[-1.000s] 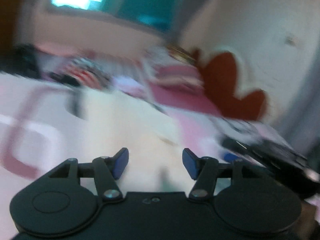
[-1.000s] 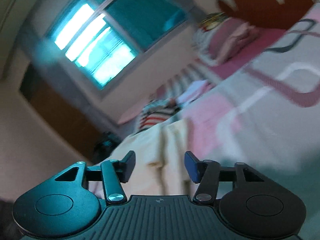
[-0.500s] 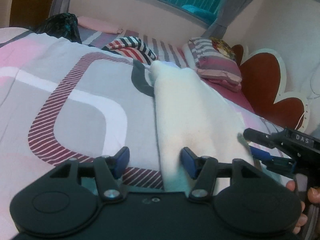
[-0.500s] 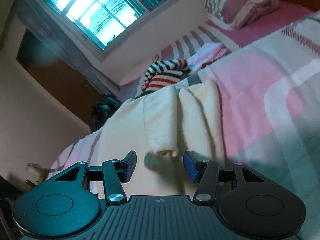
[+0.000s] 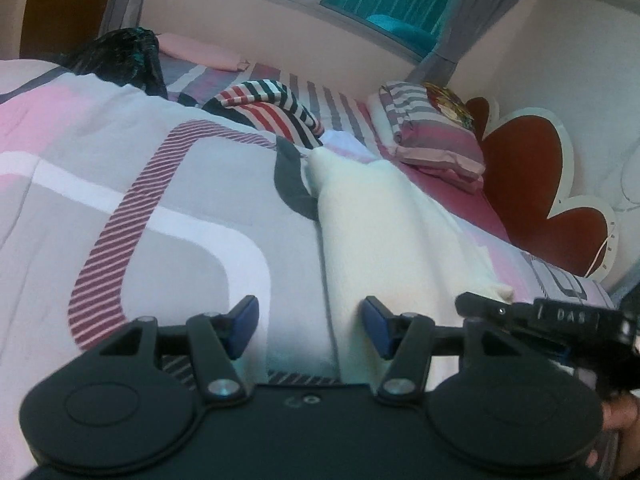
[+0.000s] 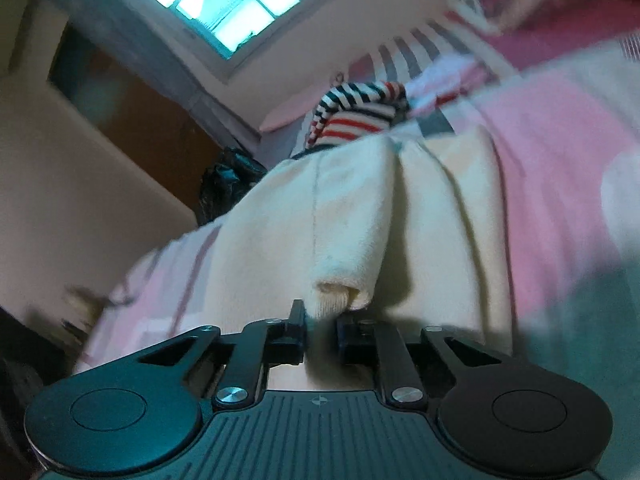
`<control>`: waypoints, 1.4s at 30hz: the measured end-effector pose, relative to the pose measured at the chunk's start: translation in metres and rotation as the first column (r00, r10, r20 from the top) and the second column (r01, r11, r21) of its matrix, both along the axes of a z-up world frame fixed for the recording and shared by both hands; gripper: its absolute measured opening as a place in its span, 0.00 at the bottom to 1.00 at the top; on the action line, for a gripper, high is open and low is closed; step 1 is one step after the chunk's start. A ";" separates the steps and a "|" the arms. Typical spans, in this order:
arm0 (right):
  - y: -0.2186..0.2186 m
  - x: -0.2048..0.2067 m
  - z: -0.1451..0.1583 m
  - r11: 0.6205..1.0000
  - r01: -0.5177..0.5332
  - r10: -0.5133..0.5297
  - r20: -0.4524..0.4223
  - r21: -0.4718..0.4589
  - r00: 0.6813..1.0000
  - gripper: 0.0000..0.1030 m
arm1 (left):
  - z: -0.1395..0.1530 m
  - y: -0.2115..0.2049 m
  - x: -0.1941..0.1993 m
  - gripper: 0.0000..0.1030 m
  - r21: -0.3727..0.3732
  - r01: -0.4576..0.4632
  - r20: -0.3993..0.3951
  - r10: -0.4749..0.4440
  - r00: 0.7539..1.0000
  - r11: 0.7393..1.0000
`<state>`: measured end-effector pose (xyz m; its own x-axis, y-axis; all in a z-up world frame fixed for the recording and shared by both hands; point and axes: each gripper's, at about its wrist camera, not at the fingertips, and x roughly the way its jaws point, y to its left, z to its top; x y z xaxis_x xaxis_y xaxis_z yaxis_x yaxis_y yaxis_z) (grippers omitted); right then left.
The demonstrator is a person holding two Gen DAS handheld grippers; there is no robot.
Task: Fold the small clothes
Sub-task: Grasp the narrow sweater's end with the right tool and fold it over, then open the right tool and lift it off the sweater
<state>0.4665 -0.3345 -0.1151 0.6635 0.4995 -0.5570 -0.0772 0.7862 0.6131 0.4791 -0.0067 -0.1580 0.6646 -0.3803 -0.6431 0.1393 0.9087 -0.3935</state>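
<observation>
Closing on the cream garment's [image 6: 360,236] near corner, the right gripper [image 6: 322,330] began its pinch.

The garment lay lengthwise on the patterned bedspread [image 5: 120,184]; a half-second before, those jaws stood wide, so a fold seemed underway, though blur hid the contact. The left gripper [image 5: 310,326] hovered released at the garment's left edge.

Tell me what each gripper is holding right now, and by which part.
The right gripper is closing on the near end of the cream garment, at its rolled cuff-like edge. The left gripper holds nothing; its jaws stand open over the garment's near left edge.
</observation>
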 end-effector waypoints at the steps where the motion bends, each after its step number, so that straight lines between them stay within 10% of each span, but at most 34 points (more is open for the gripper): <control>1: 0.007 -0.004 0.004 0.999 -0.001 0.002 0.028 -0.052 1.000 0.11 | 0.001 -0.002 0.002 0.54 0.005 0.009 0.002 -0.009 1.000 1.000; 8: 0.005 -0.042 0.029 0.983 0.073 -0.049 0.141 -0.170 0.989 0.11 | 0.012 -0.029 0.006 0.54 0.043 0.101 0.023 -0.102 0.995 0.994; 24: -0.040 -0.039 -0.008 0.992 0.124 -0.124 -0.027 0.005 0.992 0.11 | -0.002 -0.045 0.005 0.70 0.116 0.173 -0.034 -0.170 0.985 0.978; 36: -0.024 -0.117 0.000 0.971 0.105 -0.118 -0.047 -0.216 0.992 0.12 | -0.003 -0.024 -0.071 0.67 0.187 0.211 -0.006 -0.213 0.977 0.960; 42: -0.006 -0.147 0.030 0.949 0.182 -0.159 0.110 -0.258 0.981 0.12 | 0.016 -0.015 -0.094 0.59 0.242 0.175 0.069 -0.197 0.978 0.954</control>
<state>0.3191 -0.3405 -0.0848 0.7775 0.2169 -0.5903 0.0285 0.9255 0.3776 0.3853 -0.0218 -0.1420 0.6562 -0.3492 -0.6690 0.3400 0.9282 -0.1510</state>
